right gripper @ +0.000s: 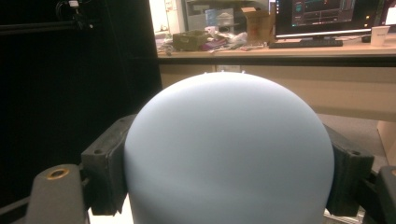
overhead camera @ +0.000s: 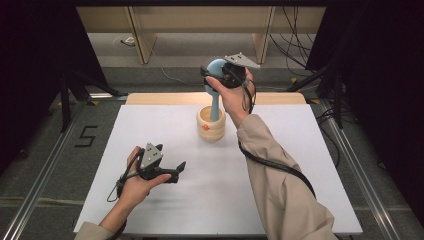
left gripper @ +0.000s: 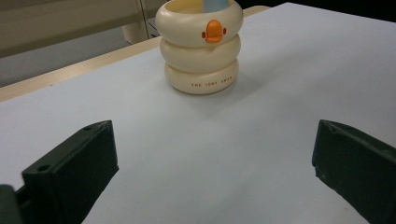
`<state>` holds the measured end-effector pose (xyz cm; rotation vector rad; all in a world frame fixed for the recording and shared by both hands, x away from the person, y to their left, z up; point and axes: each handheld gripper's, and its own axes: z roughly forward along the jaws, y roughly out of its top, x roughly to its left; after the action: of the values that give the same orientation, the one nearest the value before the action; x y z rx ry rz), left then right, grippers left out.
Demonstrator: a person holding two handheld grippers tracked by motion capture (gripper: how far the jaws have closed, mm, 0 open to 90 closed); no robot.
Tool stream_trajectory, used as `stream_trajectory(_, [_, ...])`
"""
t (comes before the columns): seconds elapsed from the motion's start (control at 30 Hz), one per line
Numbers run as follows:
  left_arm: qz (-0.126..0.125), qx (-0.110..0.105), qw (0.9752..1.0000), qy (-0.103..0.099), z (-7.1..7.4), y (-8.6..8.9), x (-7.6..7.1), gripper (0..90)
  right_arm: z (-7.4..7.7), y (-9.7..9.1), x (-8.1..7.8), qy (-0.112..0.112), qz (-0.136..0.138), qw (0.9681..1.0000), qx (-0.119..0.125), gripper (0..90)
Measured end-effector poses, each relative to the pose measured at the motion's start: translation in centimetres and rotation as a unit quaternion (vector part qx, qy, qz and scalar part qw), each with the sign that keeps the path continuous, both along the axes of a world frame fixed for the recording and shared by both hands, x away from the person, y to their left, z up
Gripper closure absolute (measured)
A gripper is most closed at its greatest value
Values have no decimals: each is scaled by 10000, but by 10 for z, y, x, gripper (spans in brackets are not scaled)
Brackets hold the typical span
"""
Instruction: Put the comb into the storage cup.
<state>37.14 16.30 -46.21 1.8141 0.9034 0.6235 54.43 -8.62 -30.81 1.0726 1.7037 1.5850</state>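
One pale blue ball-headed pestle [overhead camera: 216,75] is the thing in play, and it stands with its stem down inside one cream holder [overhead camera: 210,123] near the far edge of the table, round head well above the rim. Right gripper [overhead camera: 218,76] is up there on it, two black jaws clamped on either side of that blue head; in the right gripper view the dome [right gripper: 229,154] sits wedged between both pads, touching left and right. Count the holder's rings in the left gripper view: three stacked cream rolls [left gripper: 201,49], one orange beak-shaped mark on the top roll, one line of small lettering on the bottom one, and the blue stem poking up out of the middle. Left gripper [overhead camera: 179,170] rests low on the near left of the table, well apart from the holder, its two jaws spread wide with nothing between them, just bare white tabletop [overhead camera: 200,195]. One white table, two hands, two grippers, each with one grey three-cornered plate on top and one trailing cable. Beyond, in the right gripper view, one desk carries one lit monitor [right gripper: 327,16] and some clutter.
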Motion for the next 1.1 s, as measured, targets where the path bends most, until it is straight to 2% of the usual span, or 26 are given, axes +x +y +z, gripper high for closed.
stream_trajectory(1.1, [-14, 3, 10000, 9, 0, 0, 0, 0, -7, 2, 3, 27, 42, 9999, -106, 206])
